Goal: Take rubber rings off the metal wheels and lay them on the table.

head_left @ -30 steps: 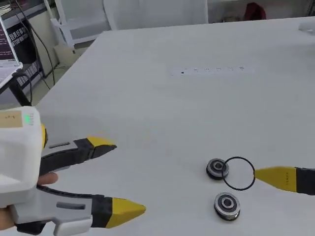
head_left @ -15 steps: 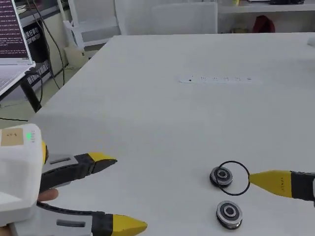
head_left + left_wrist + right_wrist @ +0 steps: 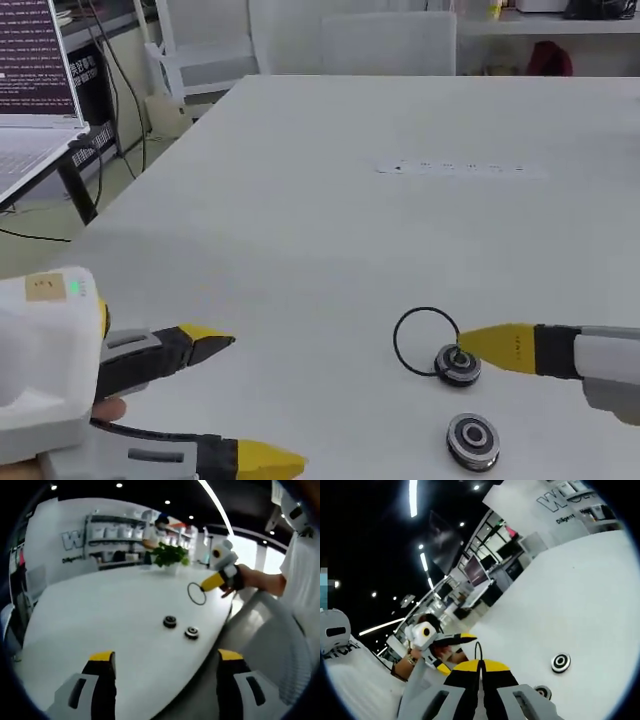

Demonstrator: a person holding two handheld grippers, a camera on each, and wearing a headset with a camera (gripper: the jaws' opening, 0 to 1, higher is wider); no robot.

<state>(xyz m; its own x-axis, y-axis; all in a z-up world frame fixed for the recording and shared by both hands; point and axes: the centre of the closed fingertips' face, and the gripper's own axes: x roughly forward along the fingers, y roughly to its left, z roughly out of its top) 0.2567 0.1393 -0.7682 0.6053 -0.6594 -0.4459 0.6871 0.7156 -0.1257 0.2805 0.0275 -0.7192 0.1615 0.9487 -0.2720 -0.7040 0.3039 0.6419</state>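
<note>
White bench (image 3: pixel 300 210), bright open office behind. Right claw (image 3: pixel 466 345) was pressed together on a thin black rubber ring (image 3: pixel 426 340), which hung clear above the bench, probably ready to be laid down. One round metal wheel (image 3: pixel 460 367) and a second round metal wheel (image 3: pixel 472 441) sat beneath. Left claw (image 3: pixel 265 402) was spread apart, empty and well aside, leaving room.

Black rubber ring (image 3: pixel 395 340), silver-and-black metal wheels (image 3: pixel 472 441), plain white table (image 3: pixel 330 230), yellow-tipped grey left hand-held gripper (image 3: pixel 266 402).
</note>
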